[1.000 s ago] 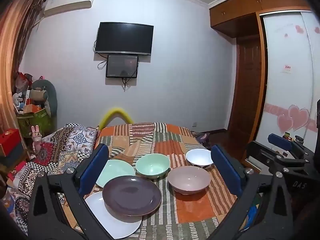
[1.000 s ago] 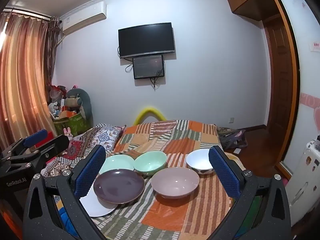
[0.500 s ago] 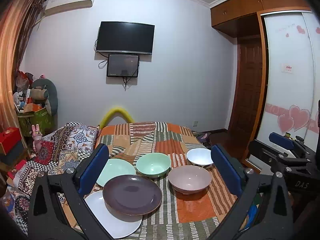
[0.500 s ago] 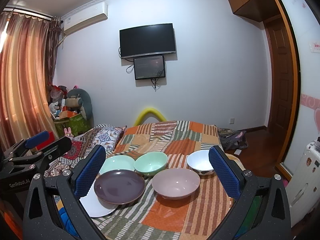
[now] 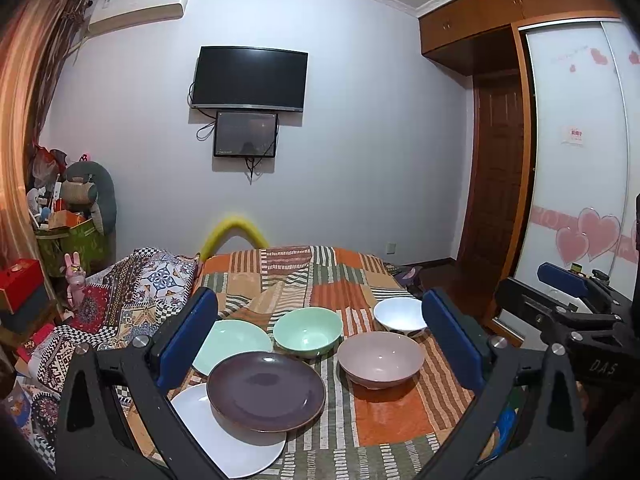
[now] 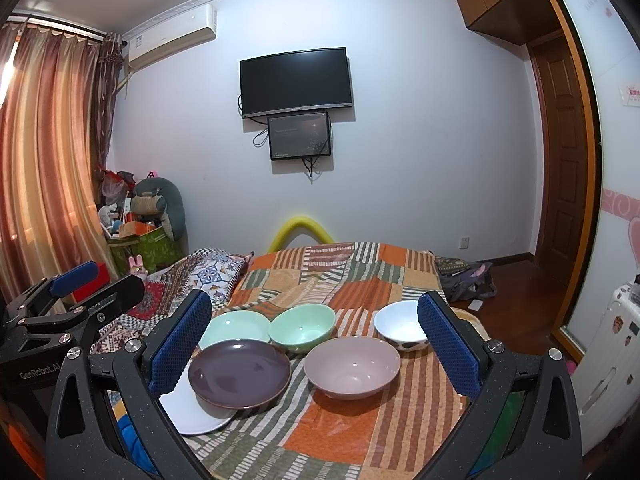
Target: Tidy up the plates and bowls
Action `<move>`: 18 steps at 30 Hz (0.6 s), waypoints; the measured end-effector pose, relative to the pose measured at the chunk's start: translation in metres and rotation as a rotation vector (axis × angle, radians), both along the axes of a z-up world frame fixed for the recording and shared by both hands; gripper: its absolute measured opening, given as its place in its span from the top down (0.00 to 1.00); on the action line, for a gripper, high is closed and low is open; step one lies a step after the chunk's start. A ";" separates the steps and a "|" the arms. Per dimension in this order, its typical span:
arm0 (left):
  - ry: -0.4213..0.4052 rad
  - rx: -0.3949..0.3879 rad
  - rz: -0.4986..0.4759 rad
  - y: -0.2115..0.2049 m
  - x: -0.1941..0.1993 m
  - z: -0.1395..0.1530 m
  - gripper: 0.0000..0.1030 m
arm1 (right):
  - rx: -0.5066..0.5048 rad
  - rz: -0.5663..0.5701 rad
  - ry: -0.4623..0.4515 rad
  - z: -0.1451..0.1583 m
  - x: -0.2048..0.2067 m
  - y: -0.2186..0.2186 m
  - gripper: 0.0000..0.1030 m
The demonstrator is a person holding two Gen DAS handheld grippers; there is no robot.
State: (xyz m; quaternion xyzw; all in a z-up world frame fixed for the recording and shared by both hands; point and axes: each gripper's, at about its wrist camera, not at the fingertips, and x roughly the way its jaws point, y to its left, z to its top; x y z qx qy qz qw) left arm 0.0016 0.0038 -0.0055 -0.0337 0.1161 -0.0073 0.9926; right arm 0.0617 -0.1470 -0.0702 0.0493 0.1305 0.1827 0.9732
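Observation:
On the striped patchwork cloth lie a dark purple plate (image 5: 266, 390) (image 6: 239, 373) overlapping a white plate (image 5: 224, 438) (image 6: 188, 410), with a pale green plate (image 5: 232, 344) (image 6: 236, 326) behind them. A green bowl (image 5: 307, 330) (image 6: 302, 326), a mauve bowl (image 5: 380, 364) (image 6: 352, 366) and a white bowl (image 5: 400, 316) (image 6: 400, 326) stand further right. My left gripper (image 5: 320, 340) hangs open above the near edge, holding nothing. My right gripper (image 6: 314, 344) is likewise open and empty, back from the dishes.
The cloth-covered table (image 6: 360, 432) ends close in front of me. A patterned quilt (image 5: 132, 292) lies to the left, a green bin of clutter (image 5: 68, 240) beyond it. A wardrobe (image 5: 580, 160) and door (image 6: 568, 184) stand at right, screens on the far wall.
Both views have shifted very slightly, the room sitting a touch lower in frame. The dishes have not moved and both grippers stay open.

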 end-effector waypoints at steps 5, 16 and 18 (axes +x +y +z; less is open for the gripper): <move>0.002 -0.004 0.000 0.000 0.000 0.000 0.00 | 0.000 0.000 0.001 0.000 0.000 0.000 0.00; 0.003 -0.005 -0.001 0.002 0.001 0.001 0.00 | 0.000 0.001 0.001 0.000 0.000 0.000 0.00; 0.003 -0.003 -0.001 0.002 0.001 0.001 0.00 | 0.001 0.001 0.003 0.001 -0.001 0.001 0.00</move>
